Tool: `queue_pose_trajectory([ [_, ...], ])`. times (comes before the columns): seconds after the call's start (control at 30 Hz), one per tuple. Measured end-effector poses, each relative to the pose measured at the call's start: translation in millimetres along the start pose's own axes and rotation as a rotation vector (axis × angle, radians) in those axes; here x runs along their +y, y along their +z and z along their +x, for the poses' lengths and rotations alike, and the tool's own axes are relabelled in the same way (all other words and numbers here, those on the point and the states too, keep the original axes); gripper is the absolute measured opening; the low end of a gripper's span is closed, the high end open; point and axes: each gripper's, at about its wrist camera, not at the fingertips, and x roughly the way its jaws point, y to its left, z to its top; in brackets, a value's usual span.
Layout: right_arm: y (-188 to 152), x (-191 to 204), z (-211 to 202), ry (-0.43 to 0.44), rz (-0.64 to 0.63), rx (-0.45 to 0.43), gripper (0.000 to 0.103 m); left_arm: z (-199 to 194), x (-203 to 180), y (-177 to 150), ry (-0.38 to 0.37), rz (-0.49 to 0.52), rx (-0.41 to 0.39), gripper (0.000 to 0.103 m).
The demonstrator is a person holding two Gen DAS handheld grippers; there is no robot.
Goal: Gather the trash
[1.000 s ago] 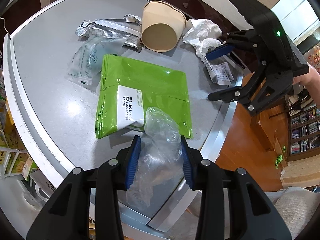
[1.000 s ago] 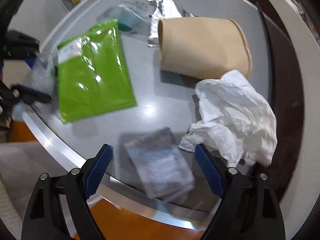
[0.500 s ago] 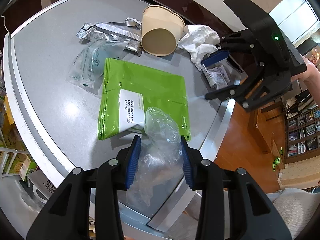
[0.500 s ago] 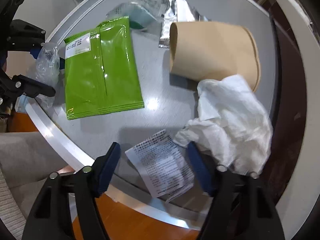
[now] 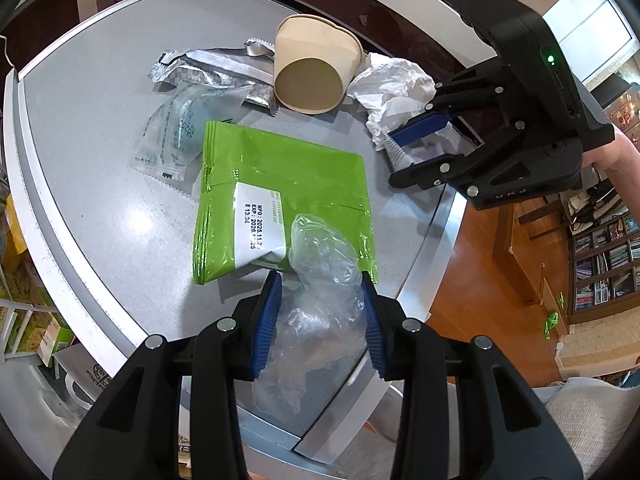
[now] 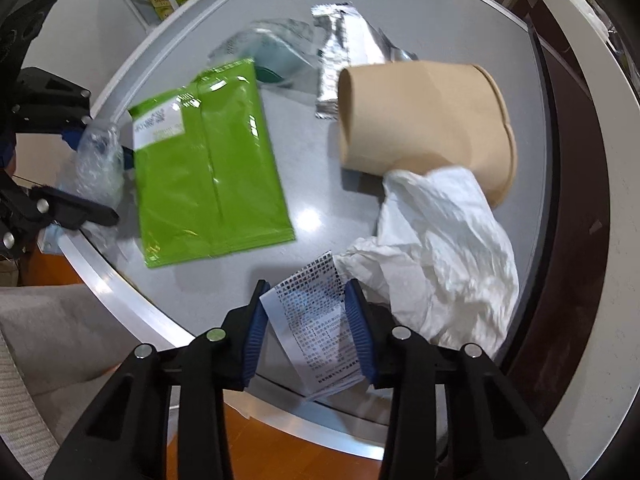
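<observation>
Right now my right claw (image 6: 308, 332) is closing around the printed slip (image 6: 316, 332) at the table's (image 5: 100, 92) near edge, beside the tissue (image 6: 440, 256); flat paper could slide out. My left claw (image 5: 320, 320) stays clenched on the plastic bag (image 5: 320, 280).

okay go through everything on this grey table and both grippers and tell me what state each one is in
Left gripper: shut on crumpled clear plastic bag.
Right gripper: jaws closing around printed paper slip.
Brown paper cup: on its side.
White tissue: crumpled, against the cup.
Green foil pouch: flat, label up.
Silver wrapper: empty, flattened.
Clear sachet: flat.
</observation>
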Motion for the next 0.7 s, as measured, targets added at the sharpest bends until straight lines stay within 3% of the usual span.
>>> queue_pose_trajectory([
  [0.17,4.2,10.0,-7.6,0.079,0.031,-0.042,0.036,-4.2,-0.9,-1.4,-0.002,-0.005,-0.011,0.040],
  [0.3,3.4,24.5,-2.4,0.058,0.024,-0.007,0.037,-4.8,2.0,-6.4,0.002,-0.014,-0.008,0.040],
  [0.33,2.2,28.0,-0.6,0.065,0.013,0.005,0.047,-5.1,2.2,-7.3,0.005,-0.015,-0.007,0.040],
  [0.37,0.7,32.1,-1.5,0.059,-0.006,-0.001,0.063,-5.5,2.0,-8.2,0.005,-0.016,-0.007,0.040],
  [0.43,-1.6,39.1,-7.3,0.033,-0.045,-0.031,0.072,-4.3,1.2,-7.4,0.006,-0.015,-0.008,0.040],
  [0.7,8.5,77.9,-13.1,0.015,-0.201,-0.013,0.072,2.0,-0.1,-8.6,-0.003,-0.018,-0.001,0.040],
])
